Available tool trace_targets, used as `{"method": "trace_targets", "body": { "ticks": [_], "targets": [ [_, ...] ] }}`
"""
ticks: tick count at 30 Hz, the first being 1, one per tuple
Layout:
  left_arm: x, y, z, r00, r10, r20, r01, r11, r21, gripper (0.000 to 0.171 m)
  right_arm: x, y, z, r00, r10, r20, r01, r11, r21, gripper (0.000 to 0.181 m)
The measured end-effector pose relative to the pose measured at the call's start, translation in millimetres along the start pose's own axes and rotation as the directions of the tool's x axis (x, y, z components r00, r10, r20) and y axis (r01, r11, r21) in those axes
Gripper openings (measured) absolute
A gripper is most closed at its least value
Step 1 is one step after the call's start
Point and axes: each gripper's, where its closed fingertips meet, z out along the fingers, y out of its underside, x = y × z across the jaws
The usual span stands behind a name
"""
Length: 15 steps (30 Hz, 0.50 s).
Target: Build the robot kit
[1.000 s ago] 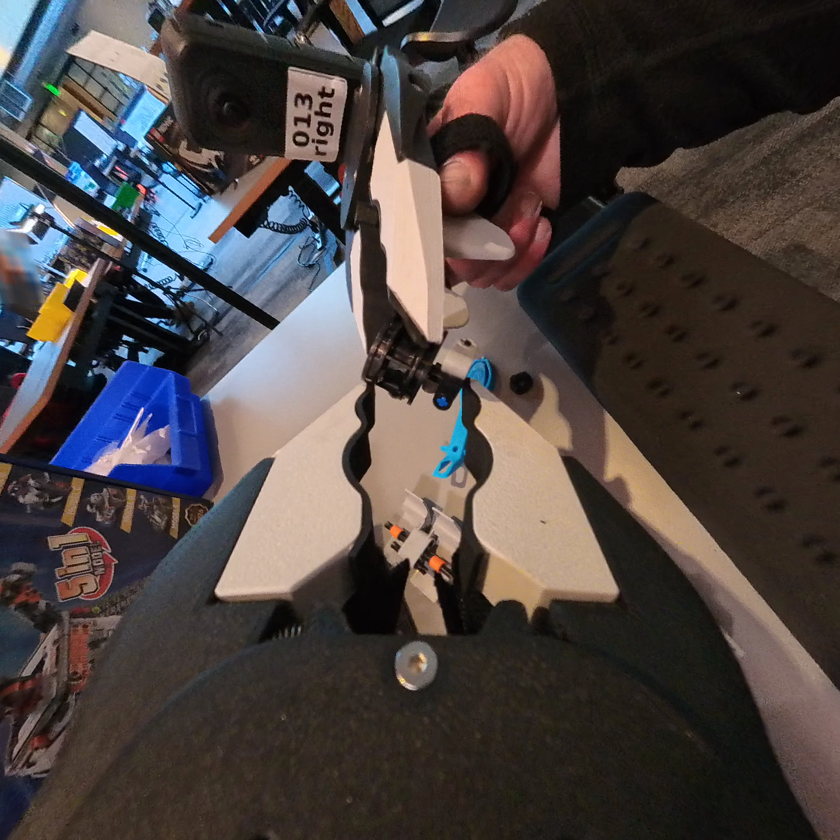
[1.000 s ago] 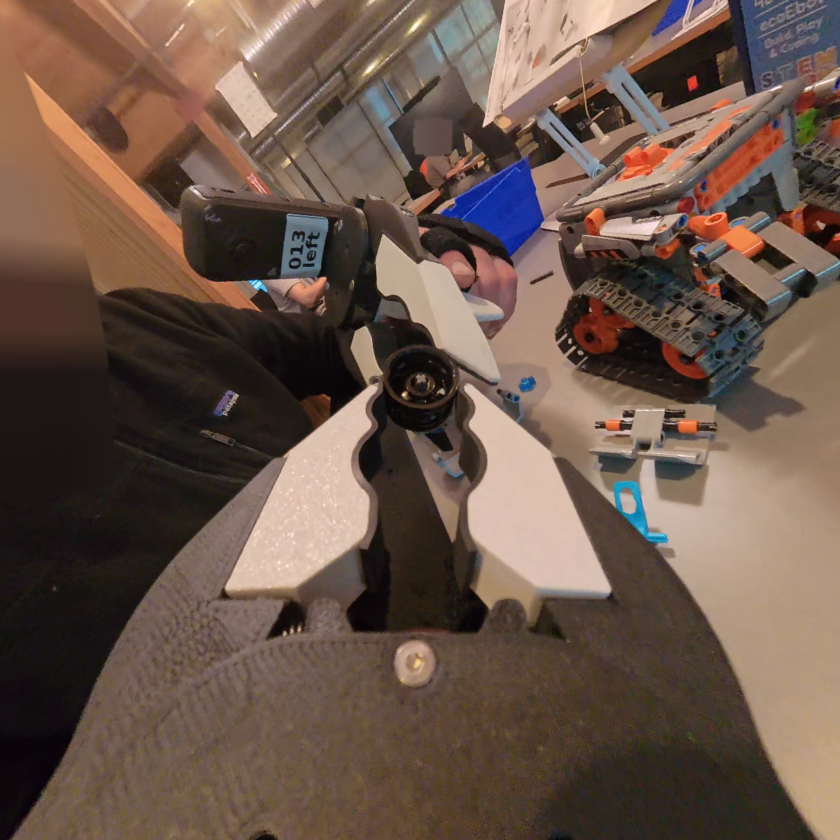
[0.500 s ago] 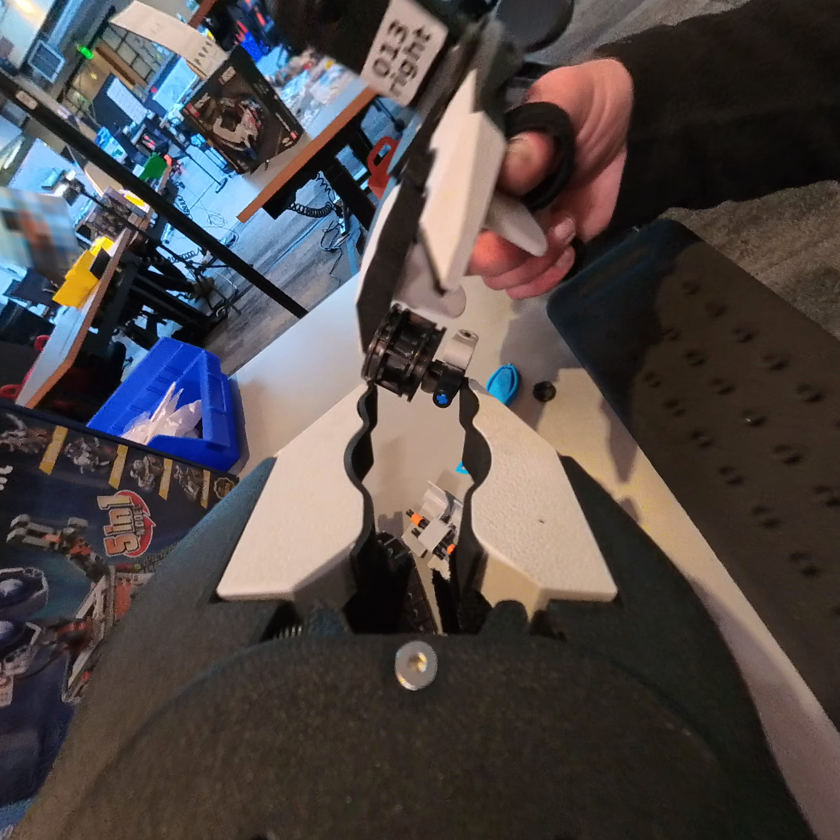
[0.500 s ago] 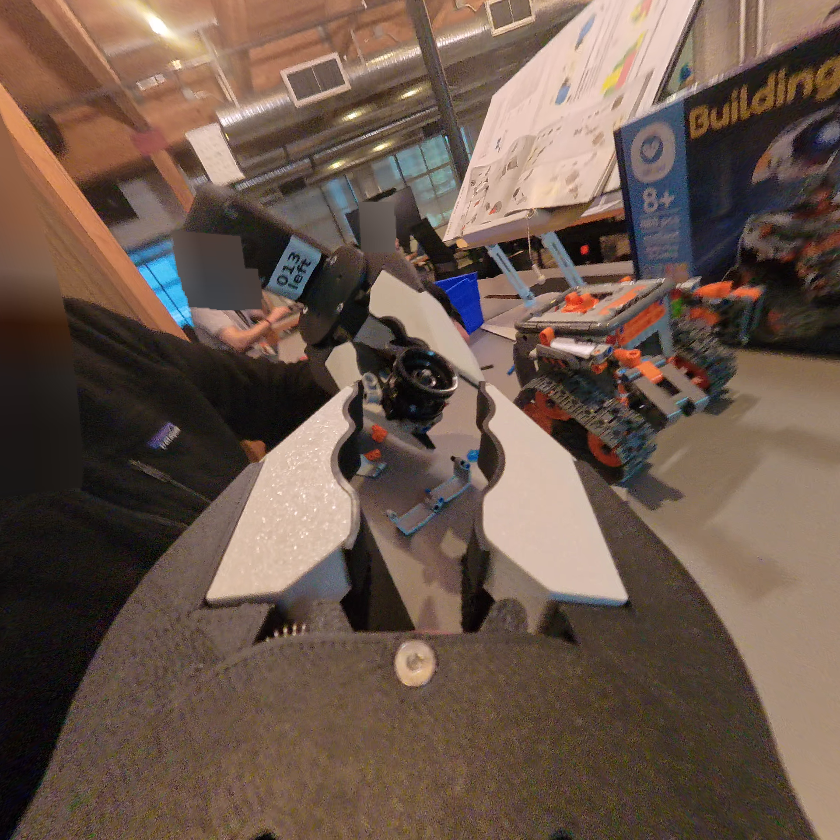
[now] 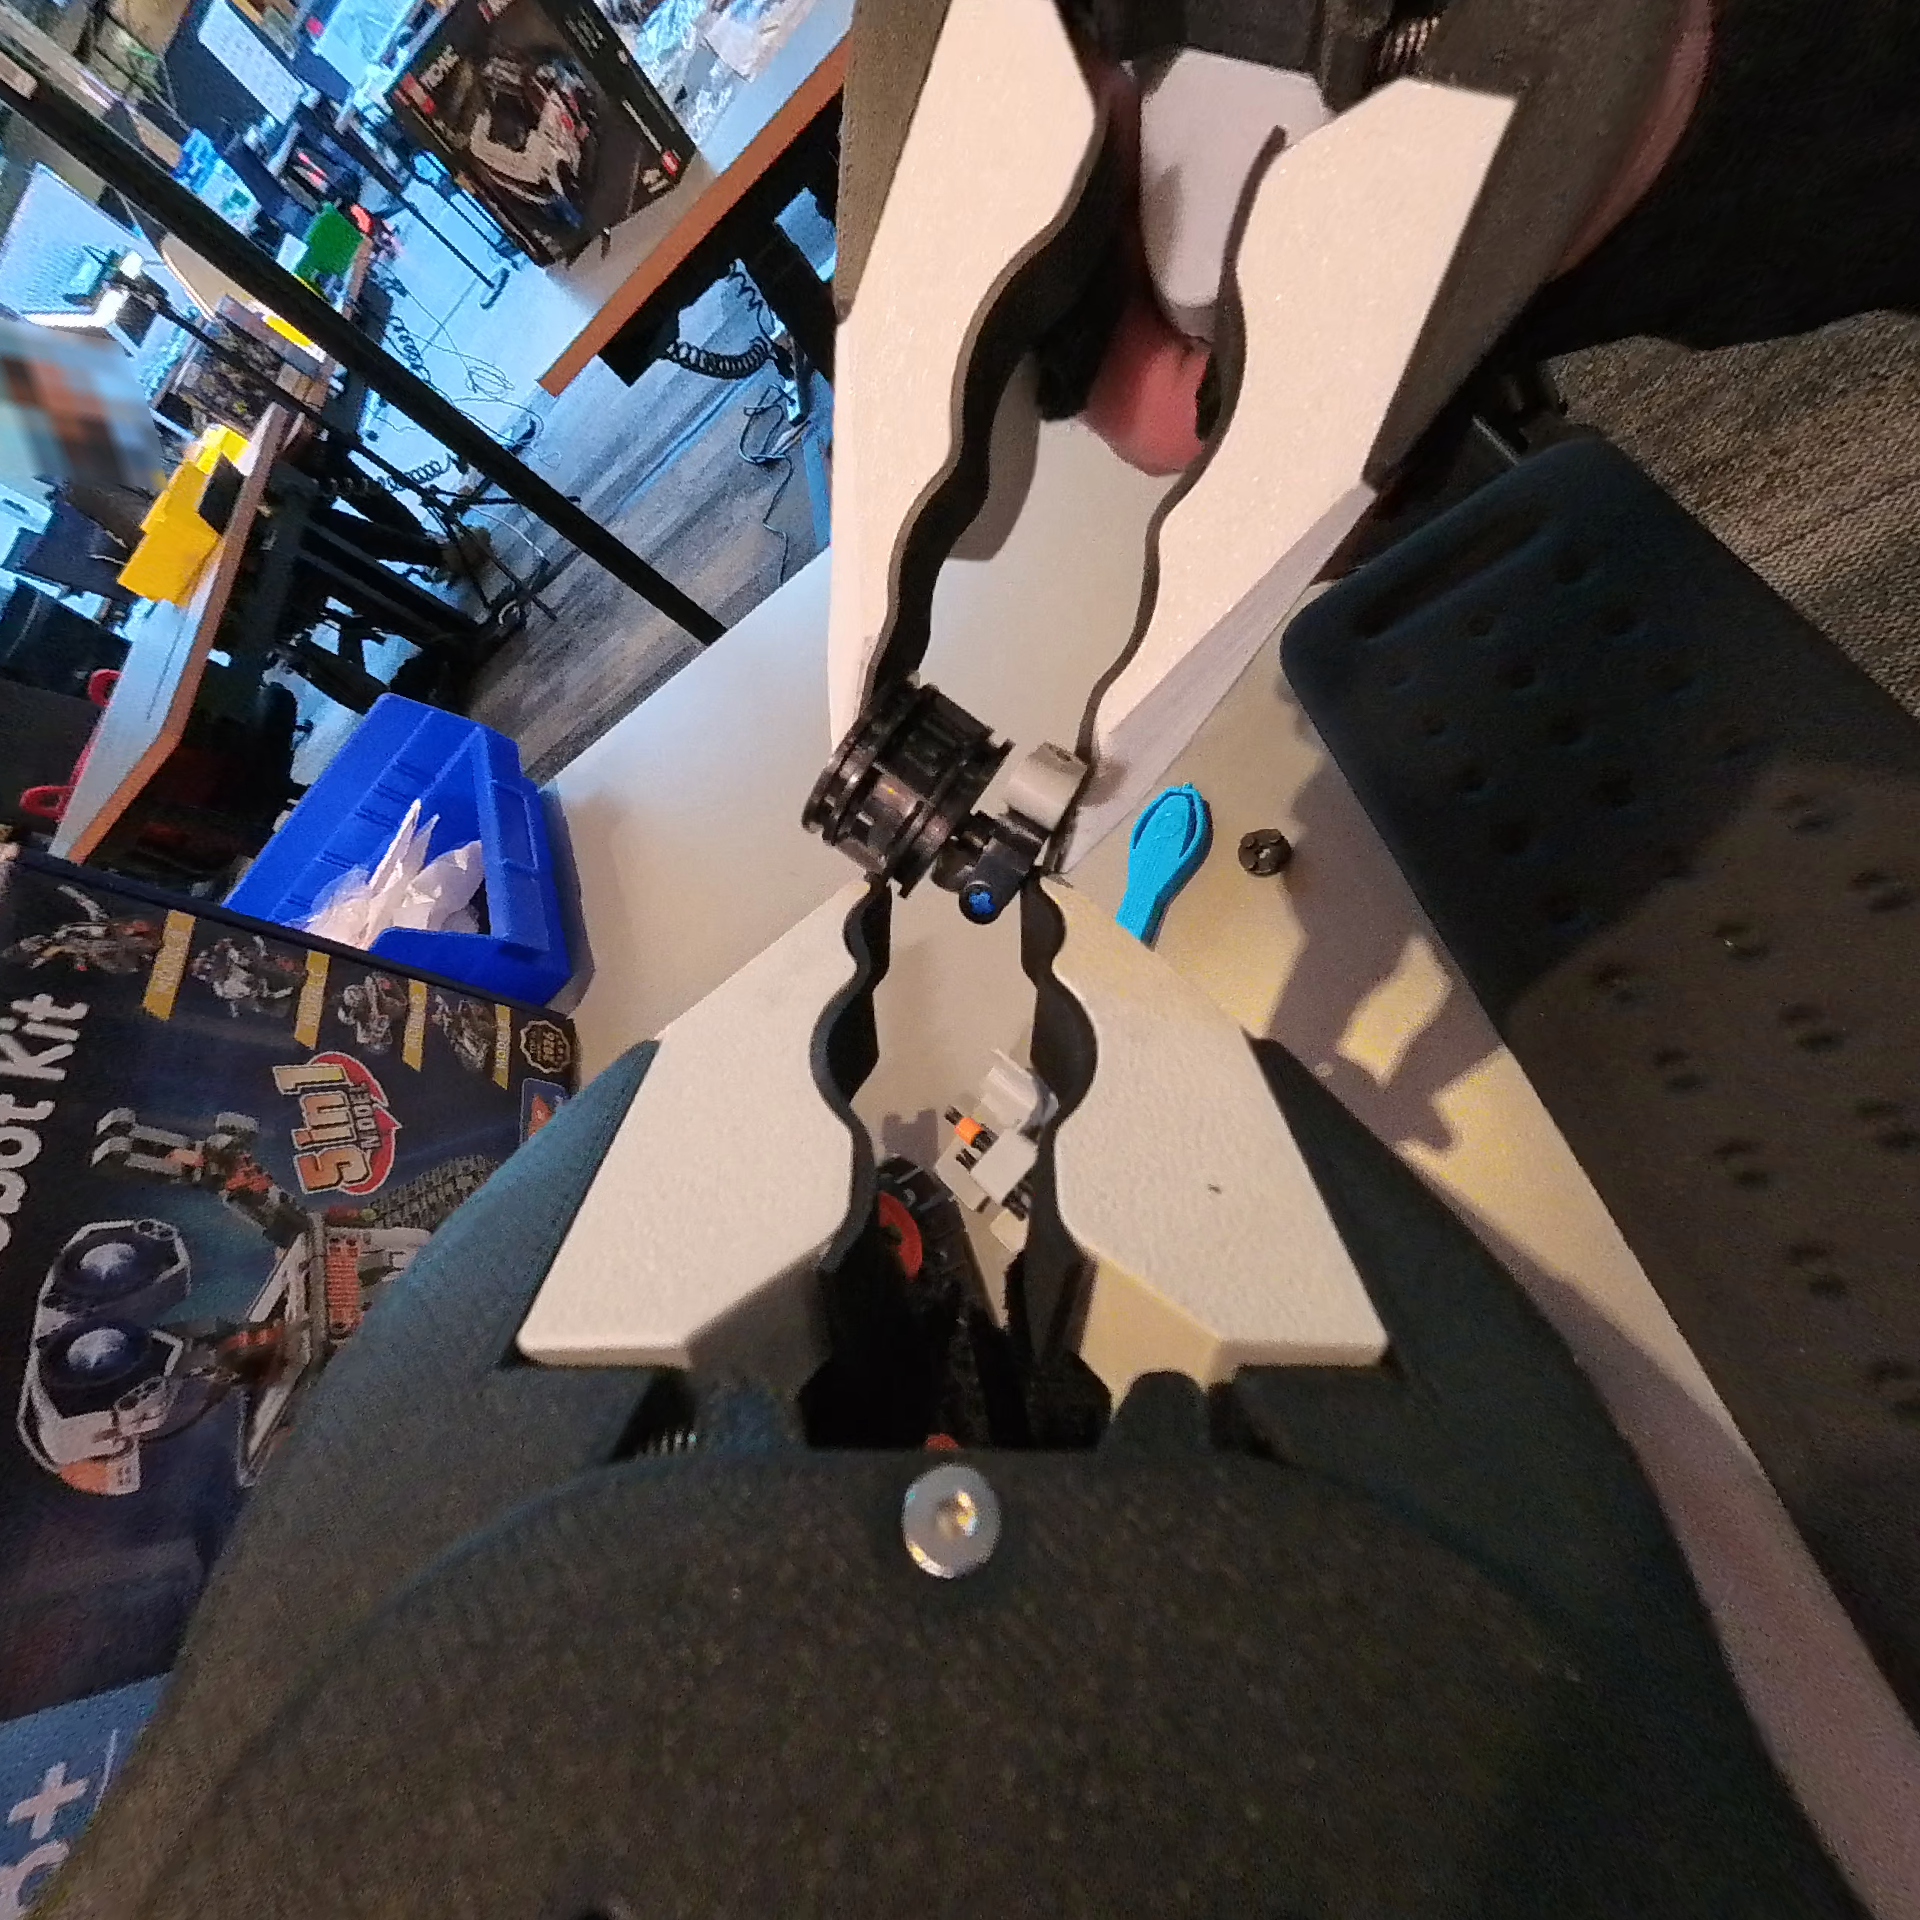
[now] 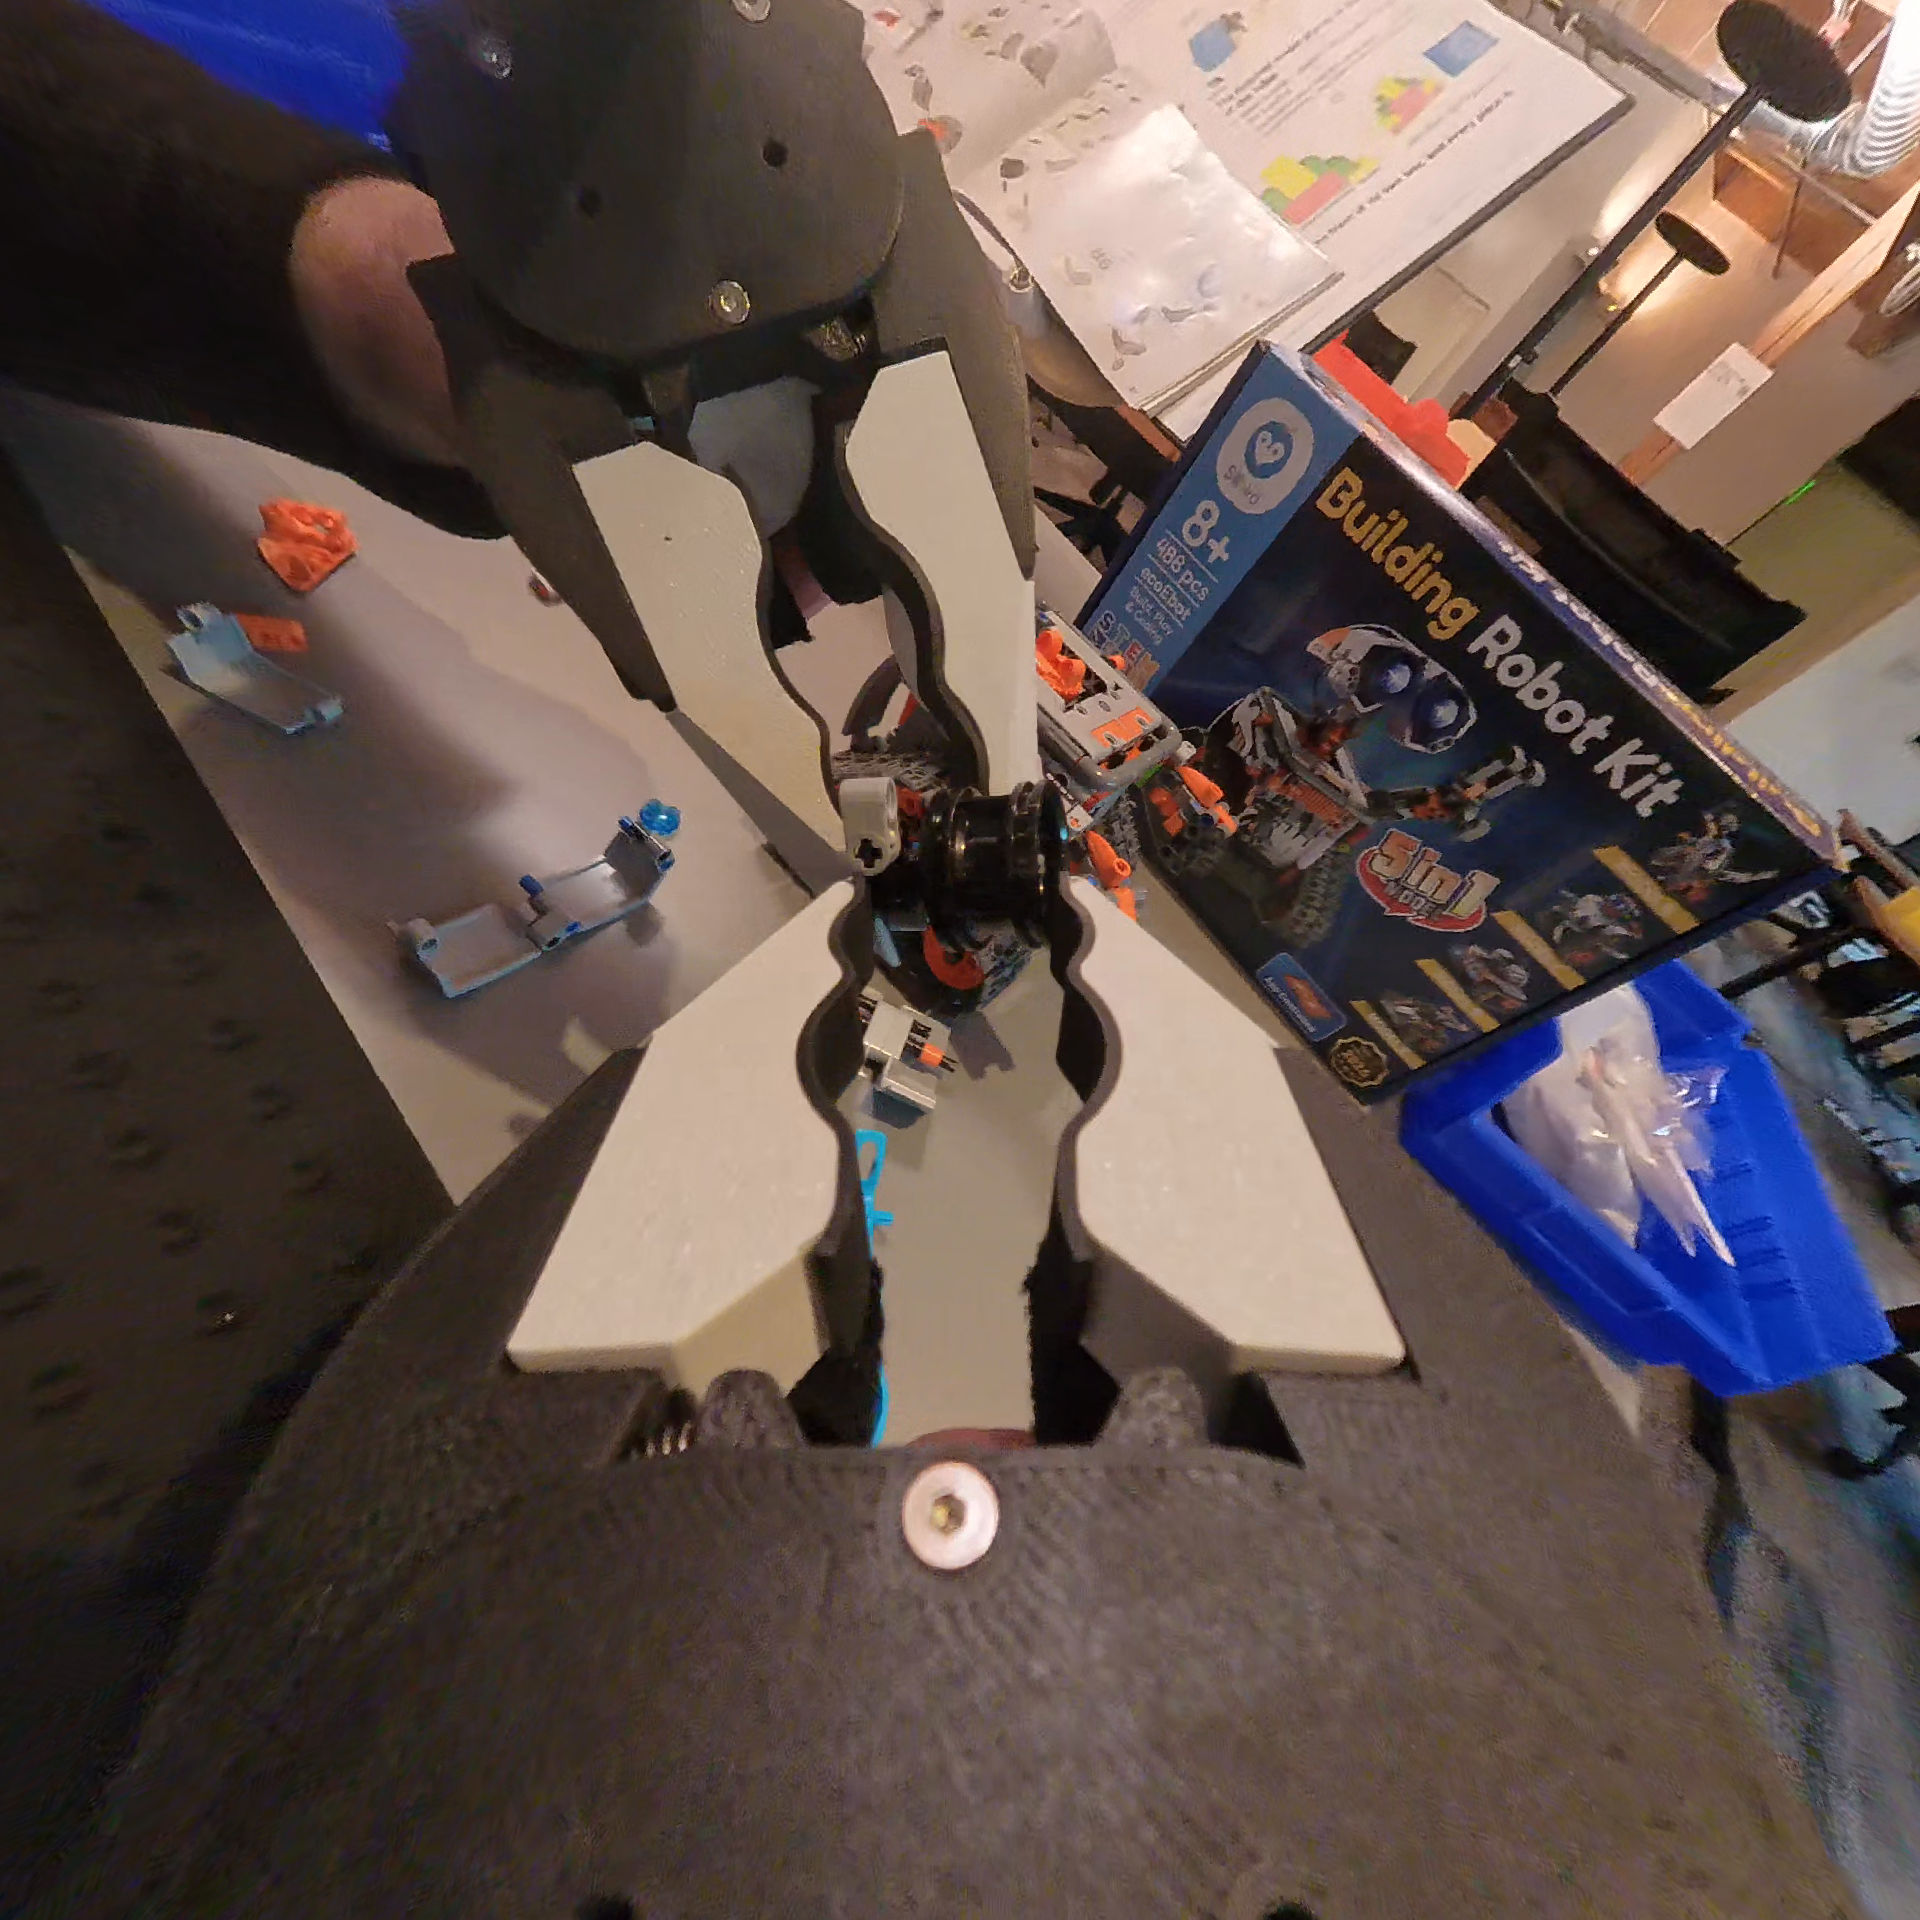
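Jaws of the right gripper (image 6: 958, 894) stay clamped on the black wheel (image 6: 987, 844). The left gripper (image 5: 956, 896), jaws apart, has swung tip-to-tip; a printed kit box (image 6: 1455, 790) now shows.

The left gripper (image 5: 956, 899), black-bodied with two pale grey wavy-edged fingers, has its jaws parted and nothing clamped between them. The matching right gripper (image 6: 961, 888) meets it tip to tip from the opposite side, its fingers closed on a small black plastic wheel with a grey connector (image 6: 992, 842). A black-sleeved hand (image 6: 353, 301) grips the left gripper's body.
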Motion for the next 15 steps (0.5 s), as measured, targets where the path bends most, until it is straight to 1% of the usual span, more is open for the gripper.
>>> {"method": "trace_targets", "body": {
  "ticks": [3, 4, 6, 8, 10, 11, 13, 15],
  "targets": [
    [-1.0, -1.9, -1.6, 1.000, -0.006, 0.000, 0.006, 1.000, 0.021, 0.023, 0.6, -2.3, -0.3, 1.000, 0.007, 0.012, -0.007, 1.000, 0.005, 0.031],
    [-2.2, -4.7, -3.4, 1.000, -0.013, 0.000, 0.013, 0.999, 0.037, 0.025, 1.4, -4.7, -1.4, 0.998, 0.050, 0.031, -0.050, 0.998, 0.030, 0.030],
    [-3.8, -11.8, -8.6, 1.000, -0.026, -0.009, 0.026, 0.997, 0.071, 0.028, 3.6, -12.1, -7.2, 0.985, 0.148, 0.092, -0.159, 0.980, 0.119, 0.030],
    [-4.2, -14.0, -10.6, 1.000, -0.011, -0.007, 0.011, 0.998, 0.068, 0.039, -0.6, -16.0, -10.2, 0.961, 0.213, 0.178, -0.243, 0.955, 0.171, 0.030],
    [-0.1, -17.9, -10.8, 1.000, 0.006, -0.022, -0.004, 0.996, 0.084, 0.045, -6.6, -17.2, -9.8, 0.943, 0.230, 0.241, -0.279, 0.940, 0.197, 0.030],
    [5.6, -19.6, -10.3, 0.998, 0.016, -0.052, -0.011, 0.996, 0.093, 0.044, -12.0, -19.3, -10.0, 0.931, 0.228, 0.285, -0.293, 0.933, 0.210, 0.029],
    [8.6, -19.4, -9.4, 0.997, 0.018, -0.068, -0.012, 0.995, 0.095, 0.044, -14.4, -19.7, -9.6, 0.919, 0.234, 0.317, -0.311, 0.925, 0.218, 0.030],
    [11.7, -23.9, -13.2, 0.993, -0.009, -0.114, 0.024, 0.991, 0.131, 0.044, -16.0, -23.1, -12.1, 0.902, 0.241, 0.358, -0.339, 0.909, 0.242, 0.030]
  ]
}}
